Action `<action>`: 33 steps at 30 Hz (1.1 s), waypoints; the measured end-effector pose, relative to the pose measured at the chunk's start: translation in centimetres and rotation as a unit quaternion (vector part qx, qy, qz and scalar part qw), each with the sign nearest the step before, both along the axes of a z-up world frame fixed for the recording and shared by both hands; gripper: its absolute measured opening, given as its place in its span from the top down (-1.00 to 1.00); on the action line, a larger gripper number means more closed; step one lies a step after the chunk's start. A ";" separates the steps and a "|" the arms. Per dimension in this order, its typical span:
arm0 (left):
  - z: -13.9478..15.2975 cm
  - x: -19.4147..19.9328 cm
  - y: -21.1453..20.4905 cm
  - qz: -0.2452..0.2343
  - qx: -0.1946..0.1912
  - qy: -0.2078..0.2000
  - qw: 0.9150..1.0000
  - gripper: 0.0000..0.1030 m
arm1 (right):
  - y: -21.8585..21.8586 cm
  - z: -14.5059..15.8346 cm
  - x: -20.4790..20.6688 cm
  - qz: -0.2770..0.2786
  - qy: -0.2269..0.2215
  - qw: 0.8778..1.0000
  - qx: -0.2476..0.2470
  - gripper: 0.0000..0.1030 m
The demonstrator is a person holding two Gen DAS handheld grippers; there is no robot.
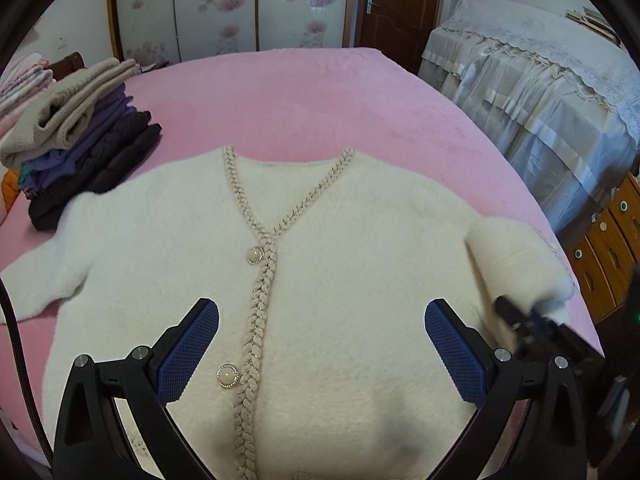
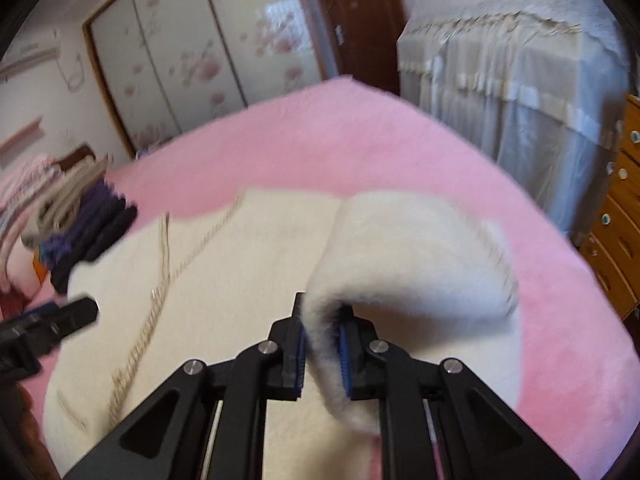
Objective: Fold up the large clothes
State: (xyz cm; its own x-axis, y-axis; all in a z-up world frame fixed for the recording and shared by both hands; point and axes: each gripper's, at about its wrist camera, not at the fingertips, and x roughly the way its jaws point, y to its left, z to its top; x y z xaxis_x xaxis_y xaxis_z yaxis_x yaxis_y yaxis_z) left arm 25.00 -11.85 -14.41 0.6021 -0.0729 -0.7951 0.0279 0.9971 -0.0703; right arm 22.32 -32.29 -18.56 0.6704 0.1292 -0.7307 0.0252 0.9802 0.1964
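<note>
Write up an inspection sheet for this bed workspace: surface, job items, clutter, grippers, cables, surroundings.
Surface: pink bedspread, plush, bare beyond the garment.
Job's things: cream cardigan lying face up, buttoned, braided trim down the front; its sleeve on the right gripper's side is lifted and curled over.
Clutter: stack of folded clothes at the far left of the bed.
Grippers: left gripper open above the cardigan front, holding nothing; right gripper shut on the sleeve.
Cables: dark cable at the left wrist view's left edge.
Surroundings: floral wardrobe, brown door, lace-covered furniture, wooden drawers.
</note>
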 end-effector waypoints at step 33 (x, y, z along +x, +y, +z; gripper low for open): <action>1.8 3.2 -10.0 -0.211 -0.109 0.071 0.969 -0.99 | 0.3 1.8 -7.3 -0.006 -0.048 0.999 -0.002 0.13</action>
